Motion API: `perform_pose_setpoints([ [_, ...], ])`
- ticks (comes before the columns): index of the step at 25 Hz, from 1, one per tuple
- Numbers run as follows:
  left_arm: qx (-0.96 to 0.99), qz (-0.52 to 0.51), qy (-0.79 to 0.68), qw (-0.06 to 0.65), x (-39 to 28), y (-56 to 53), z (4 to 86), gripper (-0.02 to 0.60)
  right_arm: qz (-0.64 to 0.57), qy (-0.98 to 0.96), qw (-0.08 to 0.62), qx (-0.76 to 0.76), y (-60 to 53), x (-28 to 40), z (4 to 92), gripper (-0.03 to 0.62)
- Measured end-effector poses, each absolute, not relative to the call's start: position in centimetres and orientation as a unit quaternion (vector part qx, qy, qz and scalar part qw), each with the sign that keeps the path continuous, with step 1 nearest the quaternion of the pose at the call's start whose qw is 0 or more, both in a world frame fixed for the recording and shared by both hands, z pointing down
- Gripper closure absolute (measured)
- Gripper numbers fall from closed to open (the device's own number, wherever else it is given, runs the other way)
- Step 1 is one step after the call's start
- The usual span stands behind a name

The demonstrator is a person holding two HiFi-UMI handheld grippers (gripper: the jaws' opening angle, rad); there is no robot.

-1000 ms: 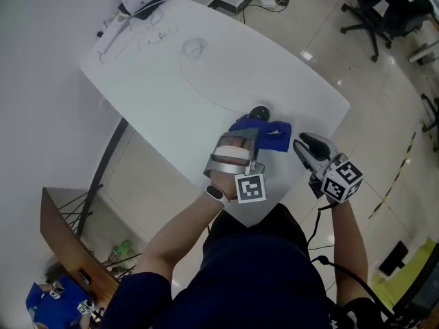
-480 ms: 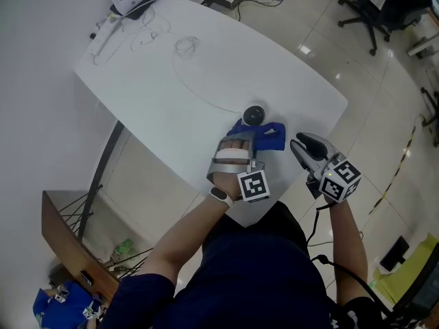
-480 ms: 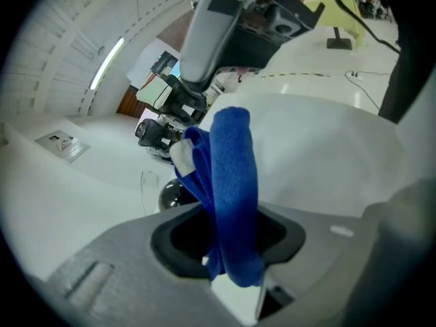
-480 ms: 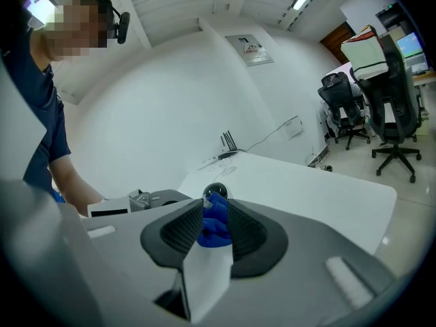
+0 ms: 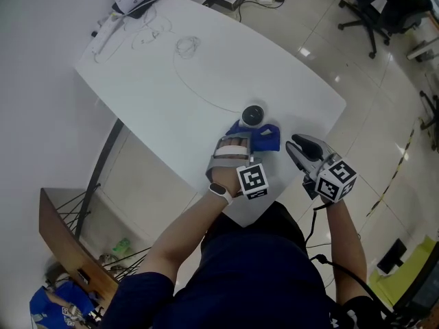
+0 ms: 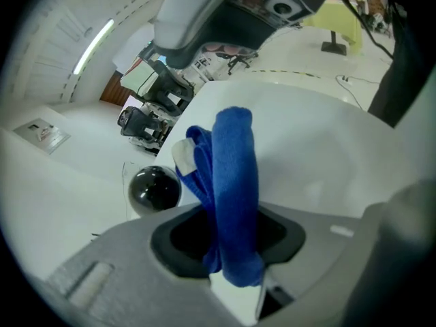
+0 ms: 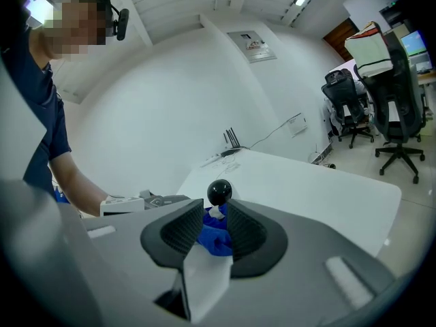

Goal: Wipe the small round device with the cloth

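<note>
**Q:** Wipe status?

**A:** Judged not yet begun. Your left gripper (image 5: 241, 142) is clamped on the cloth (image 5: 266, 137), just beside the small round device (image 5: 253, 114) near the table's (image 5: 206, 53) near edge. Your right gripper (image 5: 302, 148) is empty, with its jaws narrowly apart.

**Q:** Differences between views?

**A:** The left gripper view shows the cloth's white tag (image 6: 182, 154). The head view does not.

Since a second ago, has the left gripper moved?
Yes. The left gripper has edged toward the small round device on the table, bringing its clamped blue cloth right beside it.
</note>
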State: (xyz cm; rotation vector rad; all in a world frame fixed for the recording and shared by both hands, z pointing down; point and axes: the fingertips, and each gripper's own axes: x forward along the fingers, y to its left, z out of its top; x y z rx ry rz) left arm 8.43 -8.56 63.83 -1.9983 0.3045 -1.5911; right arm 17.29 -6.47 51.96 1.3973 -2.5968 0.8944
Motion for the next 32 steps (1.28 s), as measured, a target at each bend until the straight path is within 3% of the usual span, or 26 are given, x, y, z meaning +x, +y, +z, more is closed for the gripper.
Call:
perform_pose_setpoints([
  [4, -0.782, -0.563, 0.128, 0.236, 7.5, -8.4, 61.3, 0.428, 0.285, -0.841, 0.033, 0.458, -6.2, 16.5, 51.4, 0.482],
  [6, -0.810, -0.542, 0.146, 0.170, 5.9, -8.3, 60.2, 0.428, 0.285, -0.842, 0.032, 0.457, -6.4, 15.5, 51.4, 0.482],
  [8, -0.839, -0.511, 0.185, 0.025, 3.5, -8.4, 59.4, 0.428, 0.286, -0.843, 0.031, 0.455, -6.5, 14.5, 51.2, 0.484],
  [12, -0.834, -0.361, 0.211, -0.361, 1.1, -7.1, 57.9, 0.428, 0.286, -0.848, 0.031, 0.445, -6.1, 13.2, 50.9, 0.487],
  [15, -0.808, -0.283, 0.175, -0.487, 1.1, -5.1, 57.5, 0.428, 0.289, -0.850, 0.028, 0.439, -5.2, 12.9, 50.6, 0.490],
  [22, -0.773, -0.305, 0.160, -0.533, -0.4, -0.6, 60.5, 0.425, 0.302, -0.851, 0.009, 0.429, -2.6, 11.0, 49.8, 0.493],
  [29, -0.769, -0.380, 0.210, -0.469, -0.6, 0.1, 63.4, 0.411, 0.308, -0.848, 0.005, 0.431, -0.6, 10.7, 49.2, 0.496],
  [32, -0.784, -0.432, 0.236, -0.378, -1.9, -1.0, 64.2, 0.379, 0.310, -0.845, 0.006, 0.436, -0.7, 10.1, 49.3, 0.496],
])
